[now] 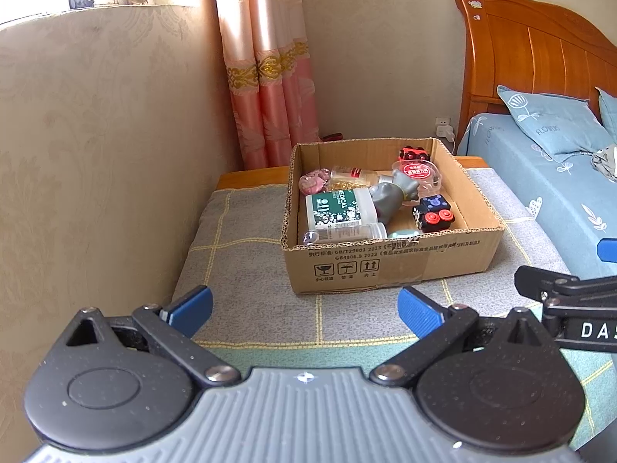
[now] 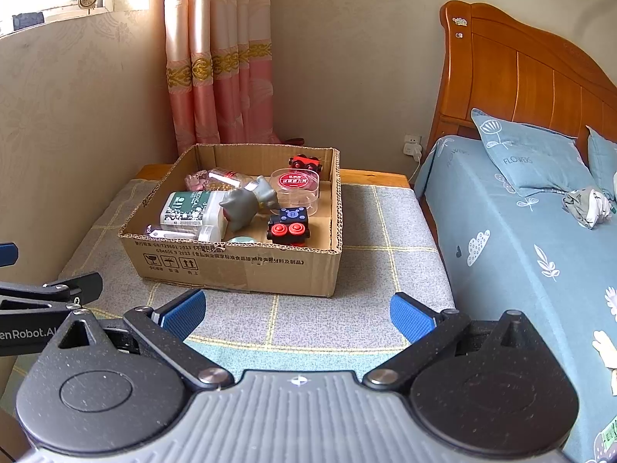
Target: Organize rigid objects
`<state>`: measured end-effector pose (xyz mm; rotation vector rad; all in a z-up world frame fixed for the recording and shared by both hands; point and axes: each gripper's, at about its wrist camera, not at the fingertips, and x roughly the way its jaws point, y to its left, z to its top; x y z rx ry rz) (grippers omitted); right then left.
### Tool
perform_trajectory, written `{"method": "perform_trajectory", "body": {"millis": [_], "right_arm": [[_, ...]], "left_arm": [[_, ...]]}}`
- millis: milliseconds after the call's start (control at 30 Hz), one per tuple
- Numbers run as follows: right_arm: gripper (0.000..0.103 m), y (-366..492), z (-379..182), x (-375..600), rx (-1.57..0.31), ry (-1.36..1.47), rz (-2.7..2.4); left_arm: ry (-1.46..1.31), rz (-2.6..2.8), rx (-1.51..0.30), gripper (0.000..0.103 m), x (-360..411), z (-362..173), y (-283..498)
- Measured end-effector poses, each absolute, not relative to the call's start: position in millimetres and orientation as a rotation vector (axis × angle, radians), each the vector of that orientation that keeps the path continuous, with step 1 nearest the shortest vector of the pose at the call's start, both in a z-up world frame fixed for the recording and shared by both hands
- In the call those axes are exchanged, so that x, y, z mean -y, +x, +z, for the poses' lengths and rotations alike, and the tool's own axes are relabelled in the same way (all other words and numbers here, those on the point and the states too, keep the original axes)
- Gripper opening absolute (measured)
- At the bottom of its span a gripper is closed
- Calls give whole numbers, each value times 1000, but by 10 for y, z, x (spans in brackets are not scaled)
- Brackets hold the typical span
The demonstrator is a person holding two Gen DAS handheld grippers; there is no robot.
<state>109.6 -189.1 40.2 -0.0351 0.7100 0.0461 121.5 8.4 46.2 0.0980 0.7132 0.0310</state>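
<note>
While both the left gripper (image 1: 304, 310) and the right gripper (image 2: 297, 316) stand spread wide and empty short of the cardboard box (image 1: 389, 266) on the bench (image 1: 246, 270), its contents lie jumbled inside. The grey figurine (image 2: 246, 204) looks light, hard, smooth; grasp its body. The green-labelled bottle (image 2: 193, 204) is probably slippery; grip across its flat sides.

Black linkages, blue fingers (image 1: 191, 306), grey ribbed housing
</note>
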Motion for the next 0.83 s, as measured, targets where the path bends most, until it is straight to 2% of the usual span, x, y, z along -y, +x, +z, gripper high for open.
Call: {"method": "perform_trajectory", "body": {"millis": [833], "right_arm": [[103, 1078, 411, 1863, -710, -43, 44]], "left_arm": [[97, 26, -715, 102, -87, 467, 1191]]}}
